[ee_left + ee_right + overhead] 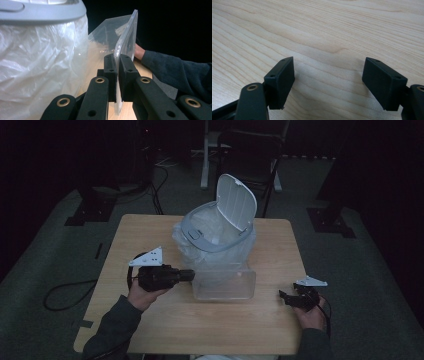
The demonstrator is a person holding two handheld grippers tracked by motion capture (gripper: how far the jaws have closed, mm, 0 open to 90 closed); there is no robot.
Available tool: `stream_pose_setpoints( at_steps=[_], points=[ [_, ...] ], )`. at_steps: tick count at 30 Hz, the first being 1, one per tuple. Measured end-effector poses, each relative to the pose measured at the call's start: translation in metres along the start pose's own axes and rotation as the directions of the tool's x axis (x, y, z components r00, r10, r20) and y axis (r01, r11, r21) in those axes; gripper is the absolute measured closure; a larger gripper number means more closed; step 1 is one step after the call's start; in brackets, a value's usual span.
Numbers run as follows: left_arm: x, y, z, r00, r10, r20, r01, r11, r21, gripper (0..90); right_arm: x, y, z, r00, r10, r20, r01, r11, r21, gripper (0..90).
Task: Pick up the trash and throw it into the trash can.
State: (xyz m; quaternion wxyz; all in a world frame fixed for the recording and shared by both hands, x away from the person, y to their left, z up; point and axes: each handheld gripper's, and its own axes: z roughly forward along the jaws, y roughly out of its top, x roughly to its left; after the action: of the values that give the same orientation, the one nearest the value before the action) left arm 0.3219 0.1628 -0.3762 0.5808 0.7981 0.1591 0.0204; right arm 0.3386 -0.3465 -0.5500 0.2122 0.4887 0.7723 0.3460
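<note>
One square wooden surface, light grain, rounded corners, on dark carpet. Behind it a black chair; a cable loops on the floor at the left.

Biggest item on it: bin at the back centre, grey ring rim, white flip lid standing open. A crinkly translucent bag lines it and spills over the sides.

Clear box, rigid see-through plastic, rectangular, sits directly in front of the bin and against the bag. The bag bulges right beside the left gripper's path. A small pale sticker on the box wall is too blurred to read.

Left gripper comes in level from the left, fingers clenched on the box's thin side wall, one pad on each face.

Right gripper is well apart at the right edge, low over bare wood, fingers released and spread wide with nothing between them.
</note>
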Motion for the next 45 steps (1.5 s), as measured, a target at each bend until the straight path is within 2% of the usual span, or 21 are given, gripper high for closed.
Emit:
stream_pose_setpoints(
  at_steps=[12, 32, 45],
  points=[
    [-0.003, 0.013, -0.007, 0.9997, 0.005, 0.024, -0.005, 0.9996, -0.028, 86.9, 0.000, 0.000, 0.000, 1.0000, 0.001, 0.000, -0.001, 1.000, 0.001, 25.0],
    [-0.008, 0.046, -0.020, 0.9986, 0.052, 0.009, -0.052, 0.9961, -0.071, 86.9, 0.000, 0.000, 0.000, 1.0000, 0.002, 0.000, -0.002, 1.000, 0.002, 25.0],
    [-0.002, 0.066, -0.026, 0.9979, 0.065, -0.006, -0.065, 0.9928, -0.101, 86.8, 0.000, 0.000, 0.000, 1.0000, -0.001, 0.001, 0.001, 1.000, 0.001, 25.0]
  ],
)
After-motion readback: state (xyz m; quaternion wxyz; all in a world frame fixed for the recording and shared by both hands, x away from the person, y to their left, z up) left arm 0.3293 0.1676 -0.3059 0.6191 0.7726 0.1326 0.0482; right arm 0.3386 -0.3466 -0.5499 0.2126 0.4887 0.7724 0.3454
